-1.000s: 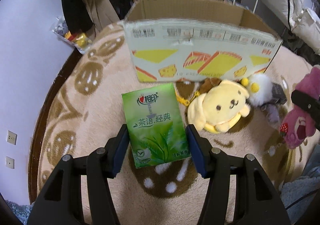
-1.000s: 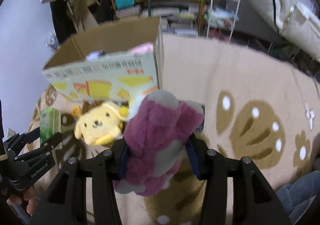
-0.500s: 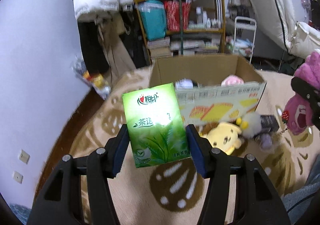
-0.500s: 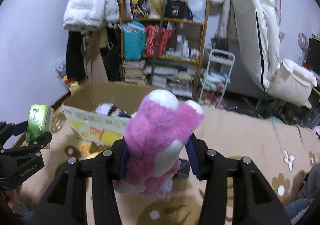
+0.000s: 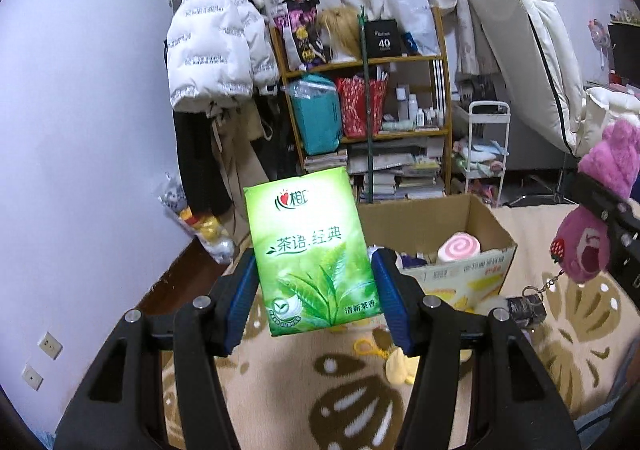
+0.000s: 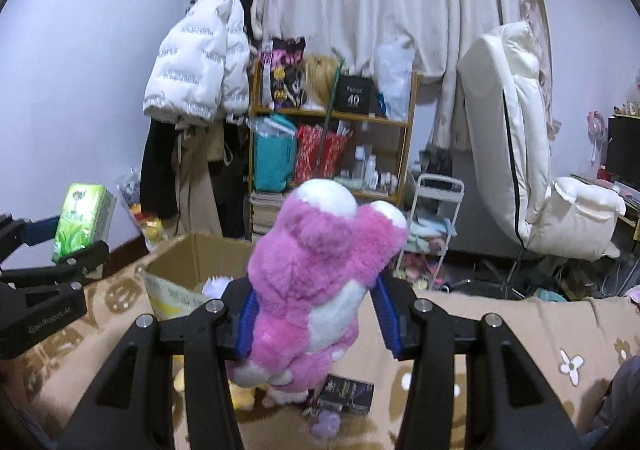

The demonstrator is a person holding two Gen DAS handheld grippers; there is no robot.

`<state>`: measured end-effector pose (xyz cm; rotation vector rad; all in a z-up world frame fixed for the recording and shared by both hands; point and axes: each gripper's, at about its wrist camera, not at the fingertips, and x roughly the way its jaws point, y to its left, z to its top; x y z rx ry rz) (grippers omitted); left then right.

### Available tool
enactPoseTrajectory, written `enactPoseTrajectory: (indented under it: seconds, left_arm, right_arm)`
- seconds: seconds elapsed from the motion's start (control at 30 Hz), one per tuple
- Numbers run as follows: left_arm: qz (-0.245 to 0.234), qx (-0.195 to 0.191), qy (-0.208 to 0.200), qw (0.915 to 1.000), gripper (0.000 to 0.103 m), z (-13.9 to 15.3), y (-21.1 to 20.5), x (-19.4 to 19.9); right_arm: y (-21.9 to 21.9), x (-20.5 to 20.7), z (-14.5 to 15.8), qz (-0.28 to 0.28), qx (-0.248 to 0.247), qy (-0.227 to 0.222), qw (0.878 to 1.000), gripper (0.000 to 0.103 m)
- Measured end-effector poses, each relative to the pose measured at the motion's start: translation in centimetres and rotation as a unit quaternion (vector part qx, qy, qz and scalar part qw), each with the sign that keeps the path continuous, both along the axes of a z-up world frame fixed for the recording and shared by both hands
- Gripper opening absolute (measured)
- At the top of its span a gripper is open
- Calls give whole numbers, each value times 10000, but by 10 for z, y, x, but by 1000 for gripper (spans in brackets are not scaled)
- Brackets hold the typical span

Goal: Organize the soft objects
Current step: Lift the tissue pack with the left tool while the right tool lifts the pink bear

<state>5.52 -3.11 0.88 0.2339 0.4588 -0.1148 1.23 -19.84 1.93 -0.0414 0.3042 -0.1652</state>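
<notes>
The green tissue pack (image 5: 316,254) sits upright, clamped between the blue pads of the left hand-held gripper (image 5: 314,300), up off the rug. The pink plush bear (image 6: 320,270) is squeezed in the right hand-held gripper (image 6: 316,326), both near the open cardboard box (image 5: 452,250).

Right gripper (image 6: 316,324) clamps pink plush bear (image 6: 320,274) above rug (image 6: 480,314); cardboard box (image 6: 180,266) behind-left.

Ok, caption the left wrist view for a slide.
Left gripper holds a green tissue pack above the rug, cardboard box behind it.
</notes>
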Motion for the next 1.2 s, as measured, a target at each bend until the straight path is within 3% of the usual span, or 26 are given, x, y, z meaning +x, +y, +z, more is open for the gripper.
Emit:
enactPoseTrajectory:
  seconds: [0.33,0.37,0.53,0.83,0.9,0.93,1.03,1.13,1.2]
  left_arm:
    - [-310,69,-434,9986,55,10,-21,10]
    - [-337,84,-486,9982,50,11,-23,12]
    - [-341,205,-642,9971,47,17,-34,27]
    - [-238,-40,426,9988,44,-20,-24,70]
    - [-210,-118,747,9969,51,-31,-20,75]
    - [-171,-137,917,9955,60,-36,-18,78]
    - [-1,-296,1412,9895,64,-56,-11,84]
    - [136,-533,1915,9800,81,-75,-5,91]
    - [220,-708,2098,9749,82,-87,1,91]
  right_arm:
    - [-8,5,16,351,333,-731,9962,52]
    - [-9,7,16,379,357,-763,9957,52]
    - [-14,23,16,467,449,-804,9947,52]
    - [-27,59,-9,543,723,-266,9955,53]
    - [-27,63,-14,549,771,-181,9953,53]
    - [-28,66,-15,572,792,-132,9951,53]
    - [-27,67,-19,603,783,-72,9951,53]
    - [-27,69,-18,619,764,-58,9951,53]
    - [-26,69,-19,640,722,-66,9953,53]
